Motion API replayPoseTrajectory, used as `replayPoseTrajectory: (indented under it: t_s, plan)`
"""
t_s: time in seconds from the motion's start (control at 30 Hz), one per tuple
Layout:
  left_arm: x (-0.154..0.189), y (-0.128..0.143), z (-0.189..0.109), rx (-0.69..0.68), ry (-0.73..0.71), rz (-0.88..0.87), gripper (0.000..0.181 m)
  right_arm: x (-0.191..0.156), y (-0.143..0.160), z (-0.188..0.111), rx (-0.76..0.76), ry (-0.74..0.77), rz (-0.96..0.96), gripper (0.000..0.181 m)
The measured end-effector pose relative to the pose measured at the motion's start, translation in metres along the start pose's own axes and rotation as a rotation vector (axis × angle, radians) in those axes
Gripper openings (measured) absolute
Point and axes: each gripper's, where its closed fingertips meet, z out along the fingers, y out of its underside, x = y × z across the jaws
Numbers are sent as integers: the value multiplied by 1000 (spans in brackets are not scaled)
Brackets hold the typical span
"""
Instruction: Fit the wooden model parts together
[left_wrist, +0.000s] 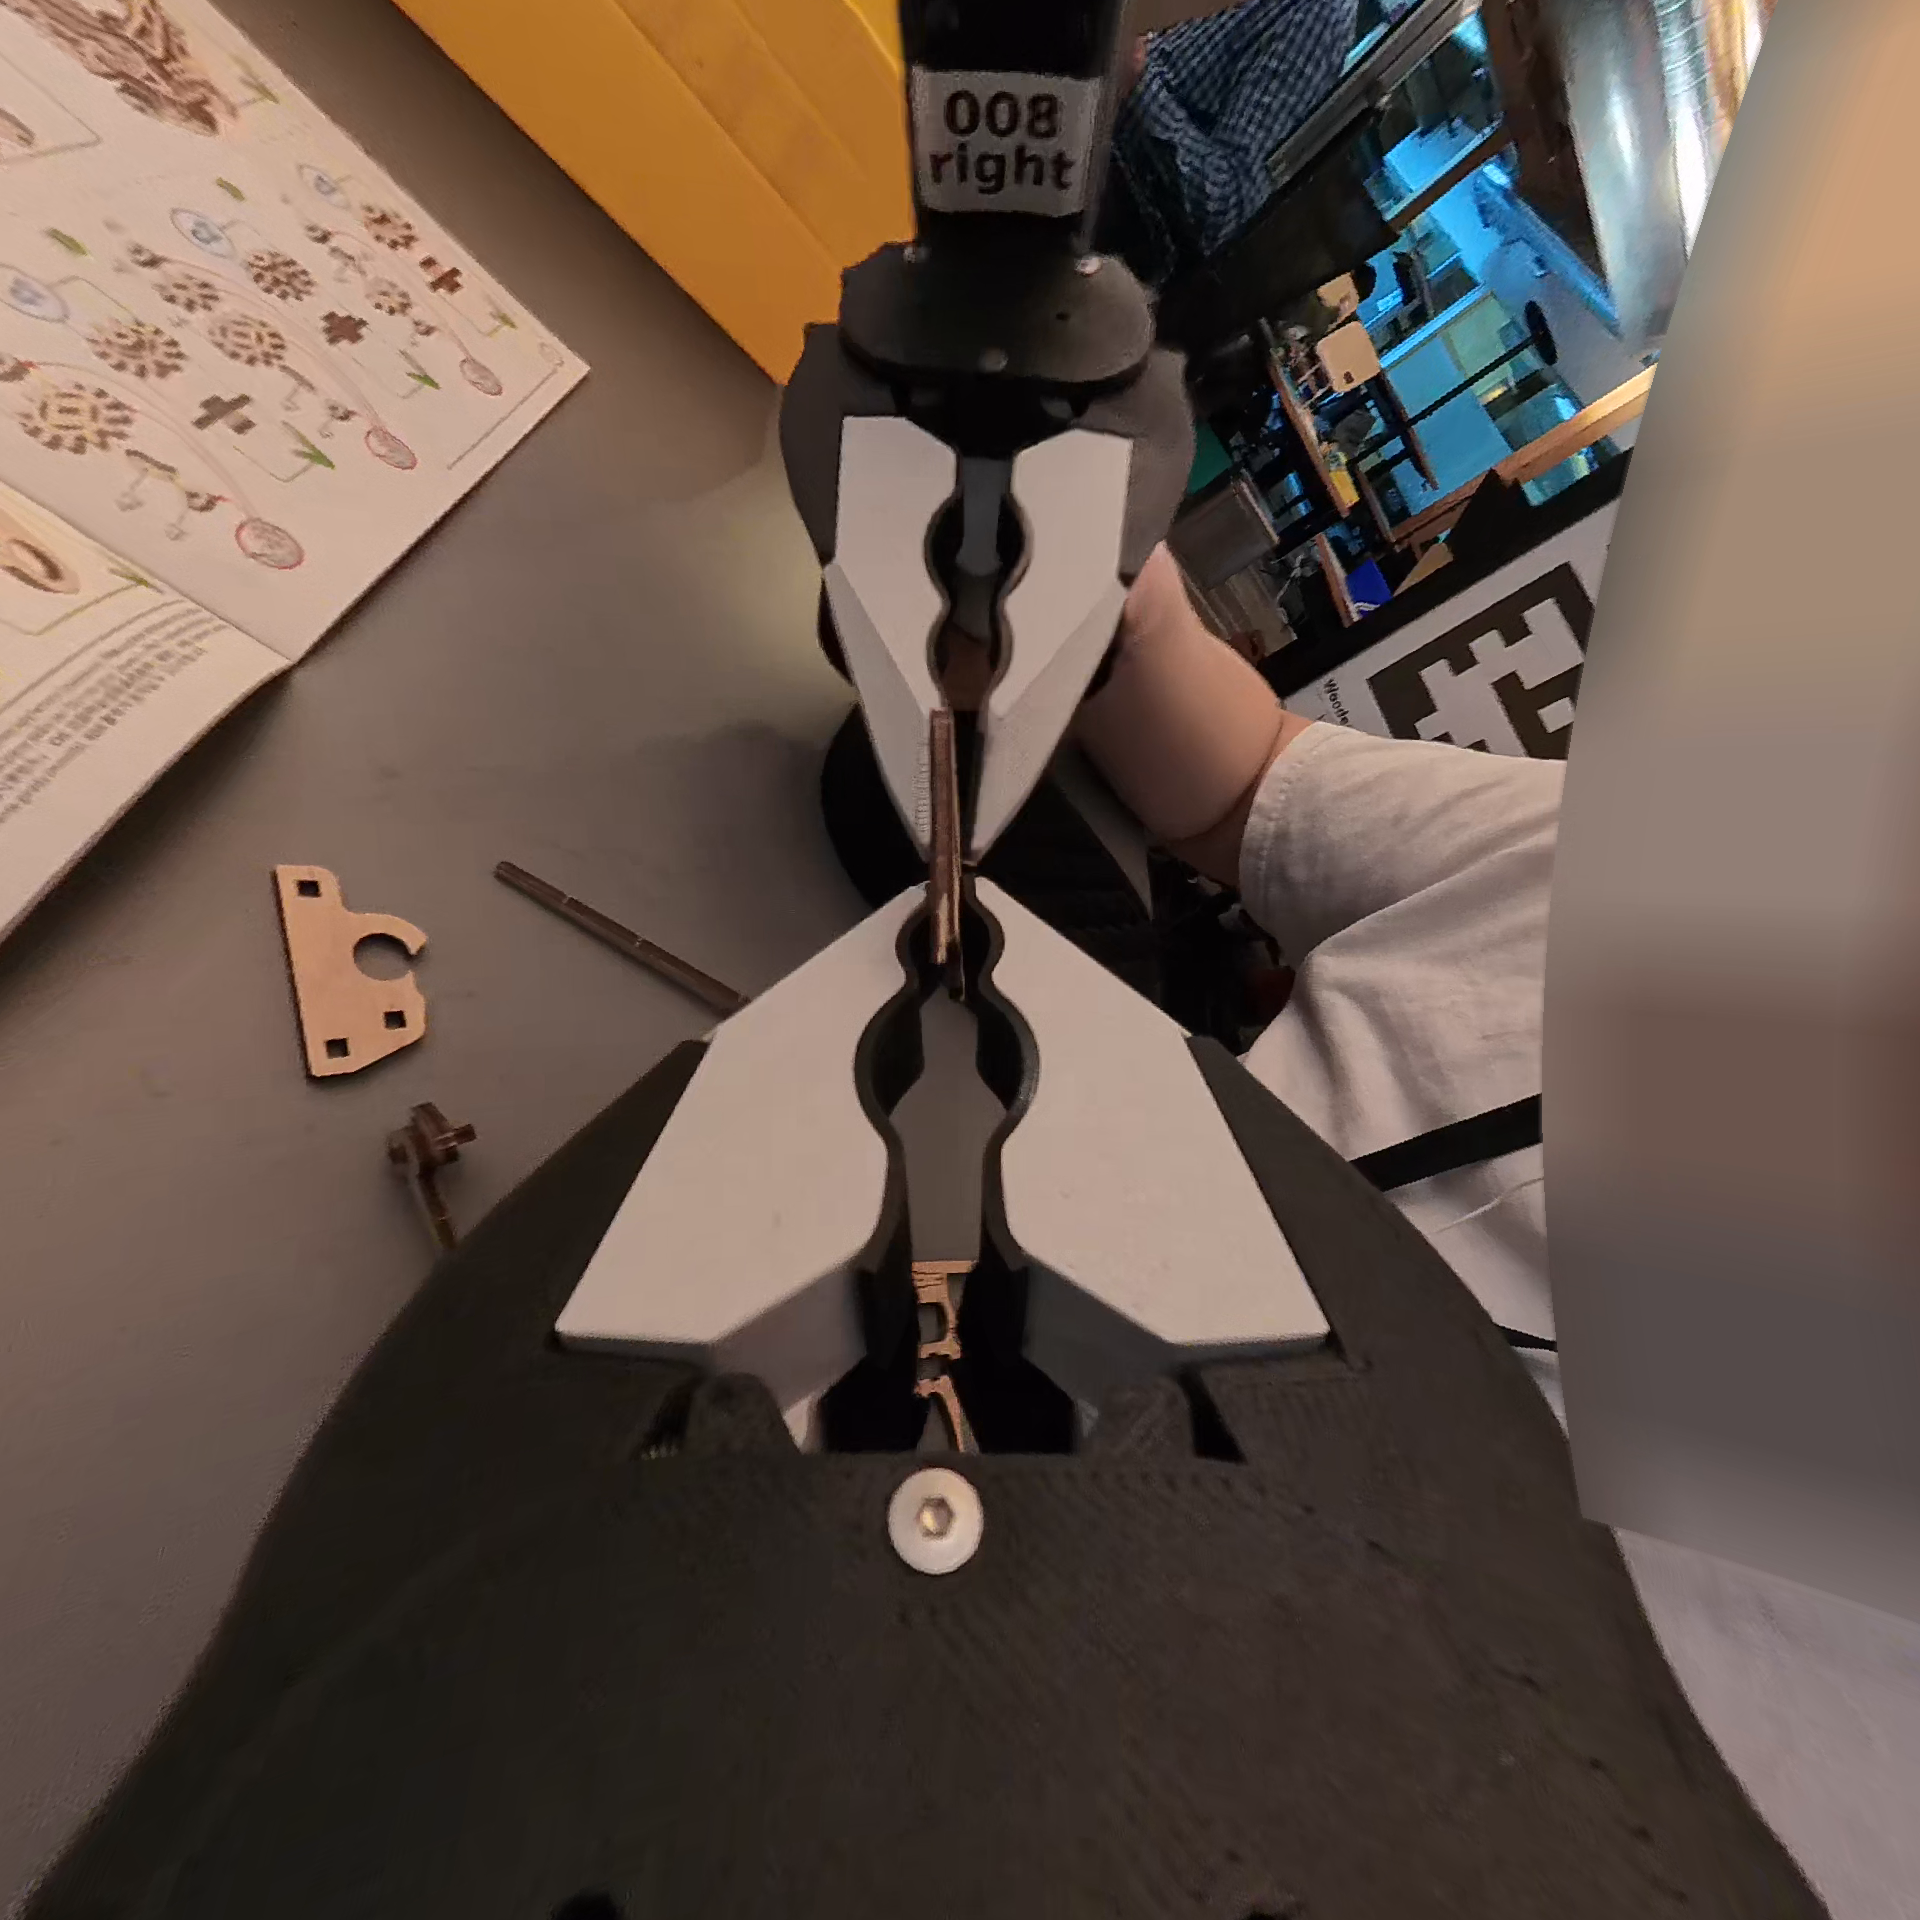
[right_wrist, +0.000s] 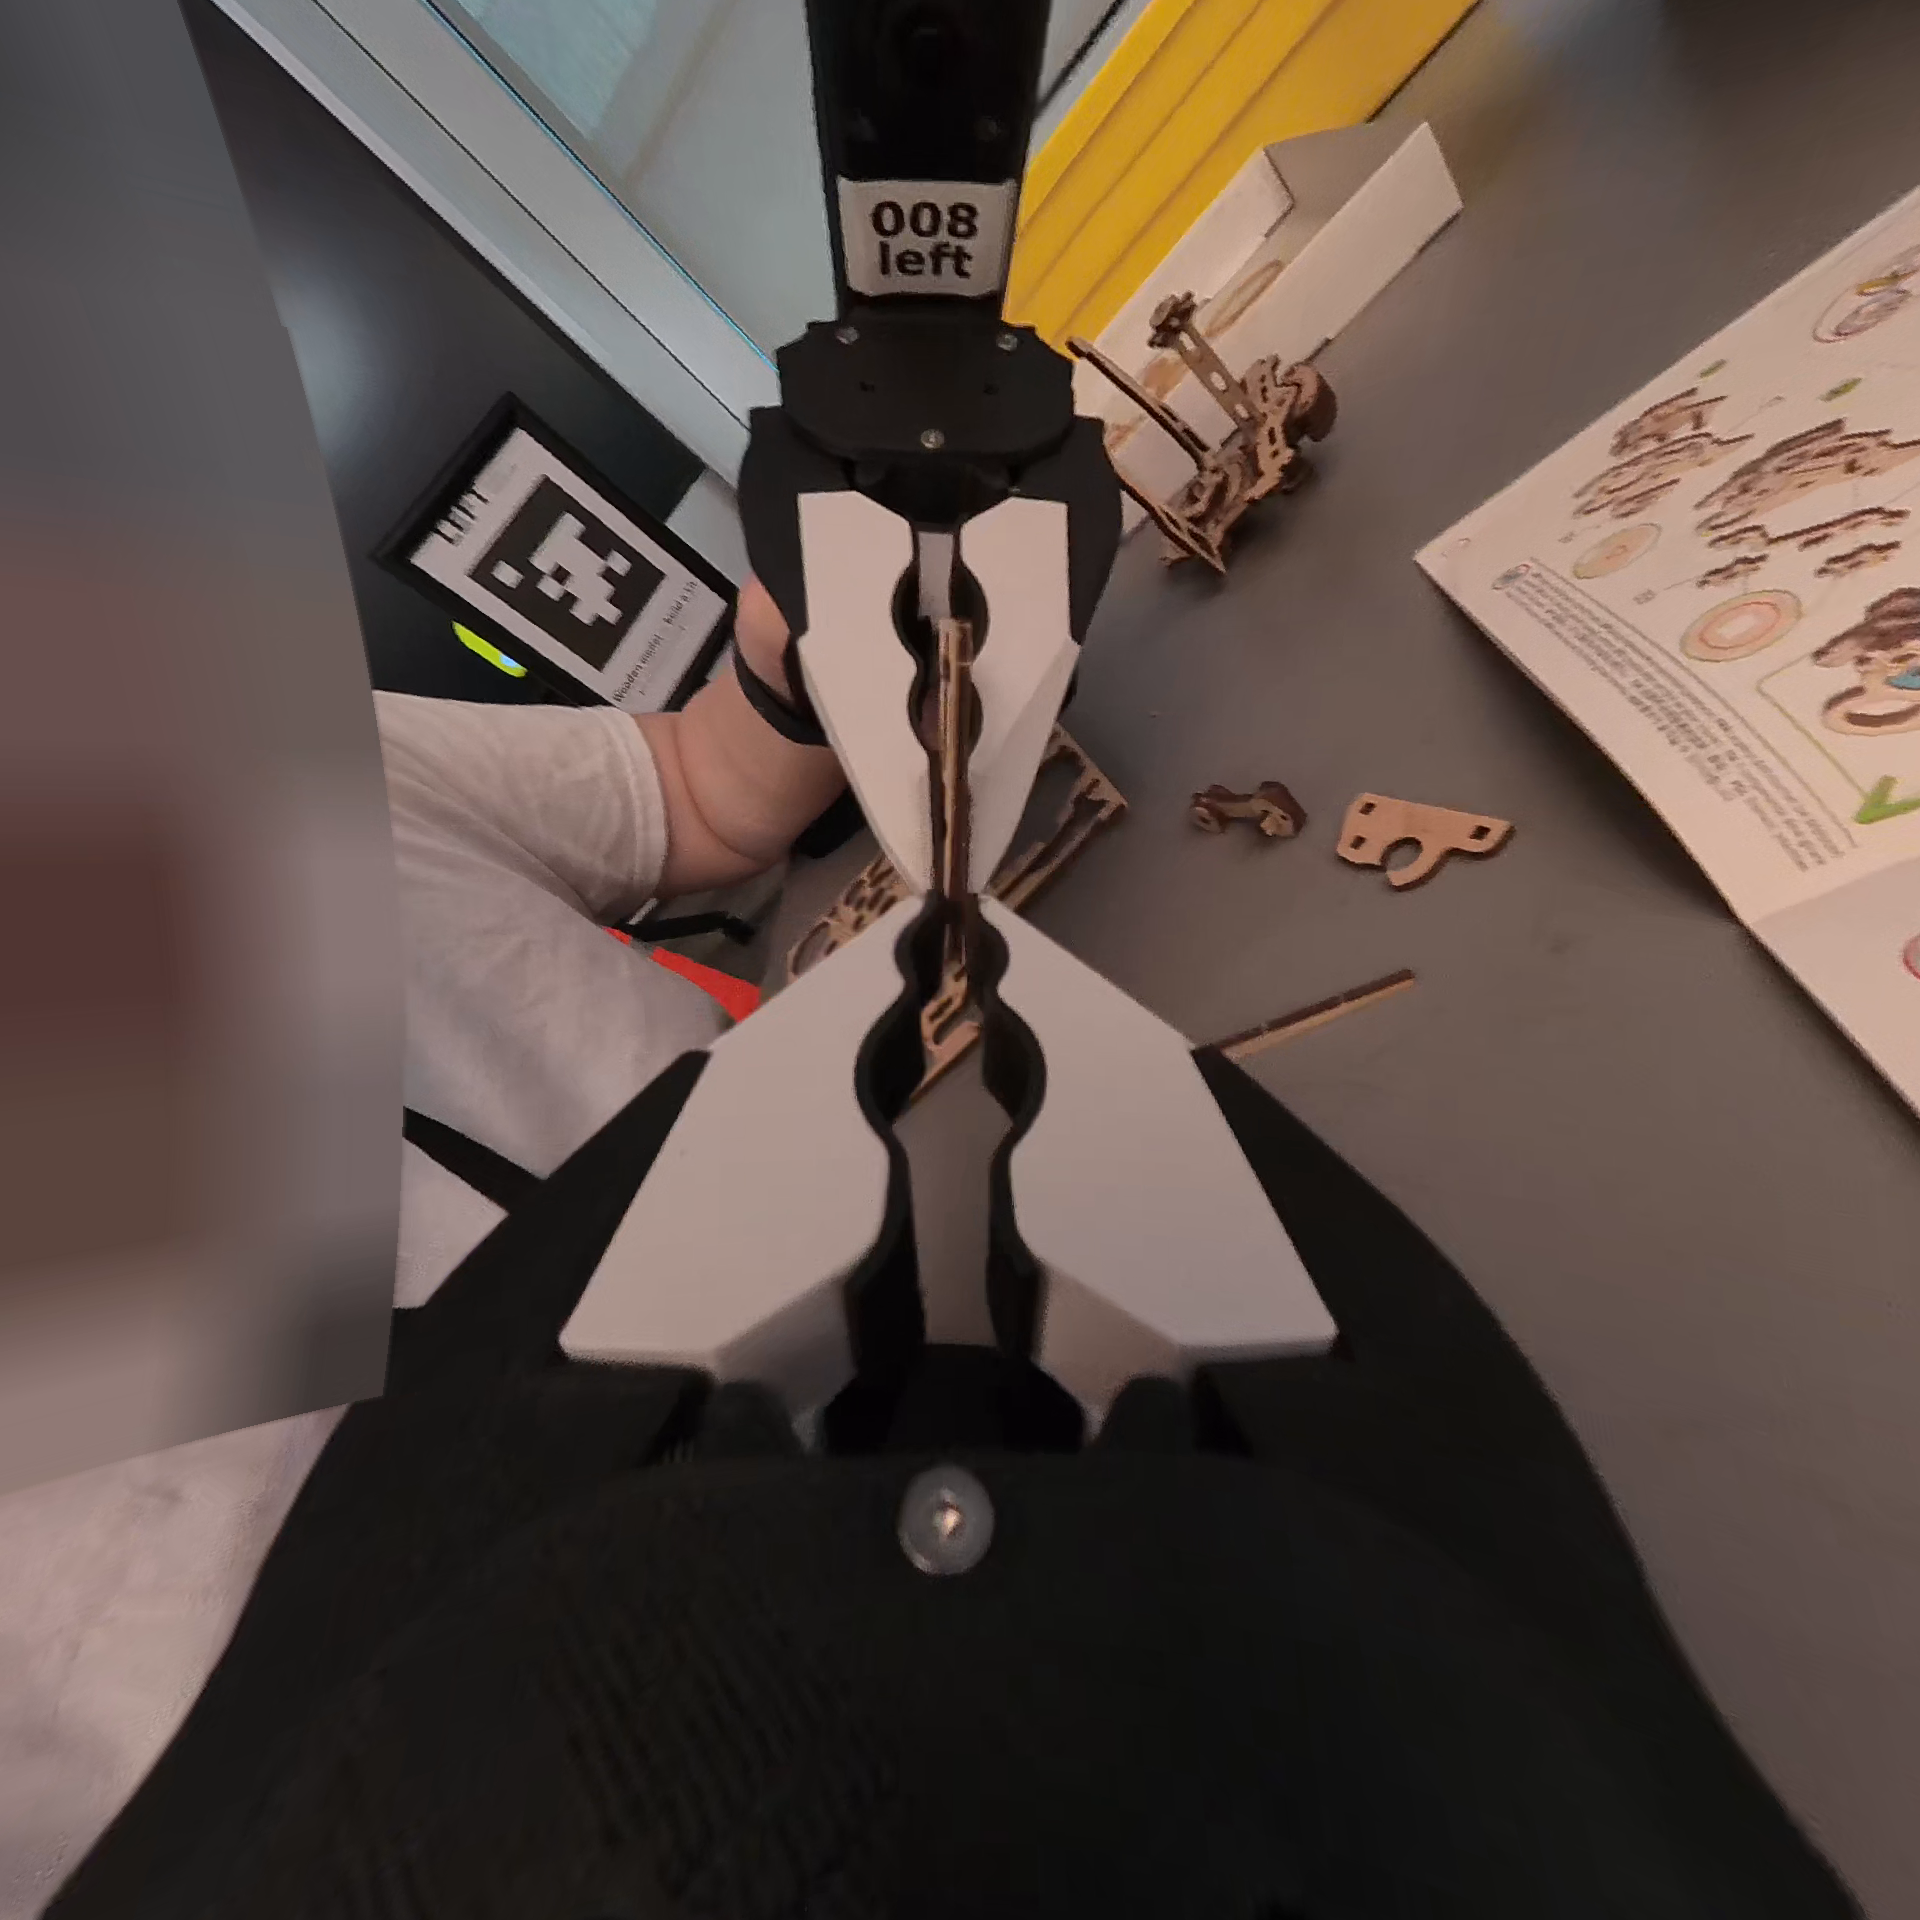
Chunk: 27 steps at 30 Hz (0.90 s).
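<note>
Two grippers, left (left_wrist: 948, 904) and right (right_wrist: 948, 914), meet tip to tip, each clamped on a thin wooden part (left_wrist: 943, 831), joining looks underway; beside the booklet (left_wrist: 156, 416) a bracket (left_wrist: 348, 971) lies unused.

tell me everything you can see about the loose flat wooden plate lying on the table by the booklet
The flat wooden plate is a thin, pale laser-cut piece of plywood with dark burnt edges. It has small square holes near its corners and a rounded hook-like notch cut into one long side. It lies flat on the grey table, apart from both grippers, between the open instruction booklet and a thin wooden rod. A small dark wooden subassembly sits close by, not touching it. Nothing grips or covers it.
</note>
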Motion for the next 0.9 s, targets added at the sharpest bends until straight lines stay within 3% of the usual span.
replayPoseTrajectory:
  t_s: [0.5, 0.73, 0.9]
  plan:
    - [-20, 22, 14, -94, -90, -55, 0, 21, 30, 4, -188, 156, -64, 0]
    - [-45, 48, 27, -200, -231, -36, 1, 45, 59, 9, -360, 283, -71, 1]
    - [-47, 44, 26, -176, -228, -58, 0, 48, 57, 8, -347, 321, -106, 1]
